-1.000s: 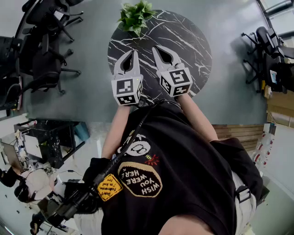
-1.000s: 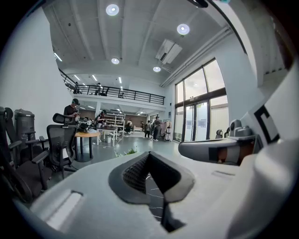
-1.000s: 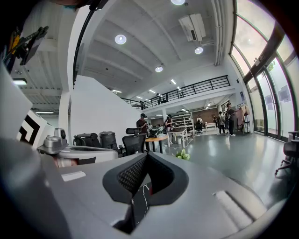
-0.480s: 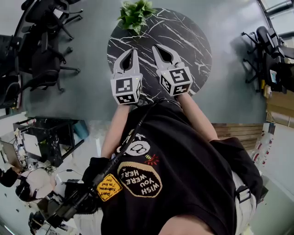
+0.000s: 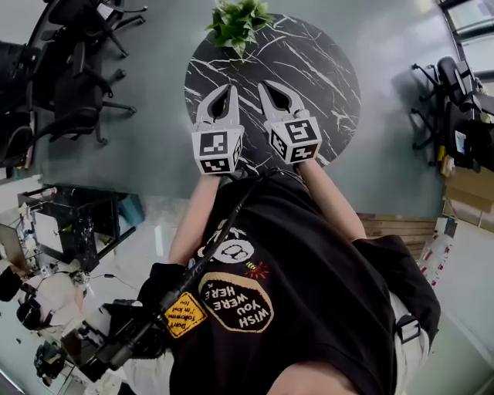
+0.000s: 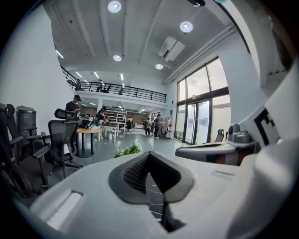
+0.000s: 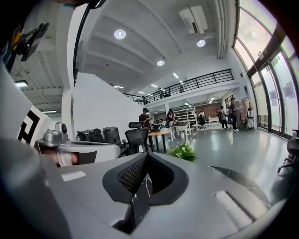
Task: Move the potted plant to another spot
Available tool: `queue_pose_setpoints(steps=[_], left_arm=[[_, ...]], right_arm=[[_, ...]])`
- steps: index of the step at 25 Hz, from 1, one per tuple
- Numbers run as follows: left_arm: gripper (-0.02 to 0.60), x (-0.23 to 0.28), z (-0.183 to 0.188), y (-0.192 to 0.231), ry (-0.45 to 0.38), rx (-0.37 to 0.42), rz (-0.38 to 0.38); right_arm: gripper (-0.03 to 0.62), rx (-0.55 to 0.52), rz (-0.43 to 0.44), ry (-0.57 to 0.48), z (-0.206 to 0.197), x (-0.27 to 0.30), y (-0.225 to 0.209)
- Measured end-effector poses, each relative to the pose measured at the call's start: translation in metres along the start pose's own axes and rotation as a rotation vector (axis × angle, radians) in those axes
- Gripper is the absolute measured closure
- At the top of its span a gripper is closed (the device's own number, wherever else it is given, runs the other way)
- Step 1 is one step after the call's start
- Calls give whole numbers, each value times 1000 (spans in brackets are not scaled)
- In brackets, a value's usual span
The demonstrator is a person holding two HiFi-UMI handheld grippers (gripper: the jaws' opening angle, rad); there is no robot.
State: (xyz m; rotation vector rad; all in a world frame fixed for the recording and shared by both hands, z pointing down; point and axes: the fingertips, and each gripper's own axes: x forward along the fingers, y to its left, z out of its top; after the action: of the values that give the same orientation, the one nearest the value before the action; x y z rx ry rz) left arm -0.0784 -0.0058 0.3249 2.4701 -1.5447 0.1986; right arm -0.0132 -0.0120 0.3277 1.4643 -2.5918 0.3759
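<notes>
The potted plant (image 5: 239, 23), a small bush of green leaves, stands at the far left rim of the round black marble table (image 5: 324, 69). My left gripper (image 5: 219, 90) and right gripper (image 5: 278, 87) hover side by side over the table's near half, both shut and empty, well short of the plant. In the left gripper view the plant (image 6: 127, 150) shows just beyond the closed tips of the left gripper (image 6: 149, 153). In the right gripper view the plant (image 7: 183, 151) lies ahead and to the right of the right gripper (image 7: 147, 155), with the table (image 7: 233, 175) beneath.
Black office chairs (image 5: 69, 85) crowd the floor left of the table, and more chairs (image 5: 455, 100) stand at the right. A dark desk with gear (image 5: 77, 224) sits at the lower left. Wooden boards (image 5: 401, 224) lie at the right. People stand around far-off tables (image 6: 88, 133).
The head view has shifted a little, so the table and plant sit slightly further right in the picture. Both grippers stay shut, side by side over the table's near half.
</notes>
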Motion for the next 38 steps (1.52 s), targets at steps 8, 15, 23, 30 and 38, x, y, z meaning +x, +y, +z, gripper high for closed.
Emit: queue_pose_setpoints(steps=[8, 15, 23, 30, 38], left_arm=[[578, 35, -38, 27, 30, -23, -5], [578, 72, -77, 62, 55, -38, 17], [578, 113, -137, 102, 111, -45, 53], [578, 139, -158, 129, 115, -60, 72], [578, 149, -177, 136, 127, -104, 78]], right_arm=[[592, -13, 31, 63, -36, 40, -5], [592, 26, 16, 64, -84, 100, -31], [592, 13, -33, 81, -136, 166, -67], [469, -9, -66, 103, -144, 242, -103], [208, -34, -139, 211, -191, 320, -131]])
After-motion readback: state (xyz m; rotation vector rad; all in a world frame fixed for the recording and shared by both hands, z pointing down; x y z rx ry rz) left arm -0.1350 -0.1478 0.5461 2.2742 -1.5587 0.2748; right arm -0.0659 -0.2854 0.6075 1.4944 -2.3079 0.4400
